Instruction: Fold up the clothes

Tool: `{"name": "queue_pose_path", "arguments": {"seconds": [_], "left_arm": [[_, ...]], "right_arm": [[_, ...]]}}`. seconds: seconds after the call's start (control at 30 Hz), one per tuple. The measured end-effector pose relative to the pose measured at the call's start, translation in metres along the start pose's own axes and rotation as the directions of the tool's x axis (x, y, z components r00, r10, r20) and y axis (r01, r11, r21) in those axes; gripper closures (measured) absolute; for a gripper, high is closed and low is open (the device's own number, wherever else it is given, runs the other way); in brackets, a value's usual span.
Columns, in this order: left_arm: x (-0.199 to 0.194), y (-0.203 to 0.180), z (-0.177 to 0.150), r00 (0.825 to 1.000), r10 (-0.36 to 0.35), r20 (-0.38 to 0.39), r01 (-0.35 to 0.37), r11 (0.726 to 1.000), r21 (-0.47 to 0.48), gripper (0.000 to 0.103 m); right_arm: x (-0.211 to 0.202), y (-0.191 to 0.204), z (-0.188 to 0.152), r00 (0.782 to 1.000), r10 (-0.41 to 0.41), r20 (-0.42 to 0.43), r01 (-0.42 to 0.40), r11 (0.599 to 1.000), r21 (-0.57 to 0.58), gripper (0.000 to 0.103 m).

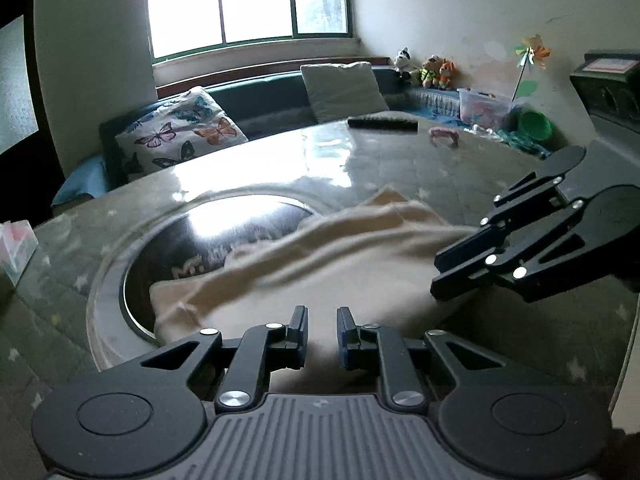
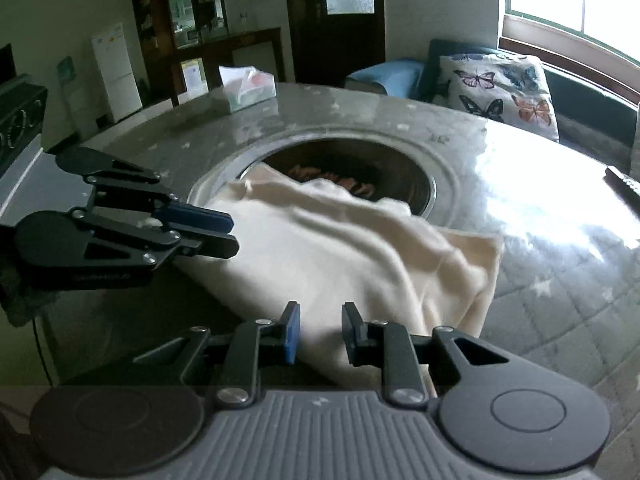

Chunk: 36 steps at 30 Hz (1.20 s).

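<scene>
I see the cream garment (image 1: pixel 304 268) draped over the table (image 1: pixel 248 168), half covering the round dark recess (image 1: pixel 192 248). My two grippers crowd its near edge. Beyond it the tabletop lies open up to the remote (image 1: pixel 382 123) and pink item (image 1: pixel 443 136). On the far left side only the tissue box (image 2: pixel 247 89) stands.
</scene>
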<state>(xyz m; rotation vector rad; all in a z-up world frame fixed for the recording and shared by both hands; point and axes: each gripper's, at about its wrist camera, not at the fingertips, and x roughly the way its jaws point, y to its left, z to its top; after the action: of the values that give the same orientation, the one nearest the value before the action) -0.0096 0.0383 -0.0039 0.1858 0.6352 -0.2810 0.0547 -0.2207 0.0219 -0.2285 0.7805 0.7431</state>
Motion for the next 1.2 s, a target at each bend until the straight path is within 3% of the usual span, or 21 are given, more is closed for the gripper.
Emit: {"name": "queue_pose_path", "arguments": {"seconds": [0.2, 0.37, 0.57, 0.8, 1.03, 1.2], "left_arm": [[0.003, 0.003, -0.011, 1.000, 0.015, -0.012, -0.016, 1.000, -0.013, 0.085], [-0.001, 0.014, -0.015, 1.000, 0.024, -0.017, -0.025, 0.998, -0.053, 0.084], [-0.005, 0.027, -0.019, 0.999, 0.032, -0.023, -0.035, 0.994, -0.100, 0.084], [0.002, 0.047, -0.005, 0.999, 0.040, -0.031, -0.044, 0.986, -0.162, 0.084], [0.026, 0.080, 0.002, 0.994, 0.051, -0.093, -0.074, 0.963, -0.258, 0.083], [0.027, 0.085, 0.009, 0.995, 0.057, -0.083, -0.076, 0.966, -0.248, 0.083]], "right_arm": [[0.004, 0.009, -0.005, 1.000, -0.013, -0.015, 0.012, 1.000, -0.021, 0.081], [0.004, 0.022, 0.007, 0.999, 0.026, 0.022, -0.026, 0.999, -0.039, 0.081], [0.022, 0.025, 0.007, 0.999, 0.050, -0.008, -0.050, 0.998, -0.033, 0.081], [0.013, -0.011, 0.022, 0.999, -0.029, 0.039, 0.027, 0.998, 0.052, 0.080], [0.037, -0.058, 0.028, 0.995, -0.104, 0.009, 0.101, 0.980, 0.173, 0.080], [0.039, -0.066, 0.033, 0.994, -0.104, 0.016, 0.099, 0.977, 0.189, 0.080]]}}
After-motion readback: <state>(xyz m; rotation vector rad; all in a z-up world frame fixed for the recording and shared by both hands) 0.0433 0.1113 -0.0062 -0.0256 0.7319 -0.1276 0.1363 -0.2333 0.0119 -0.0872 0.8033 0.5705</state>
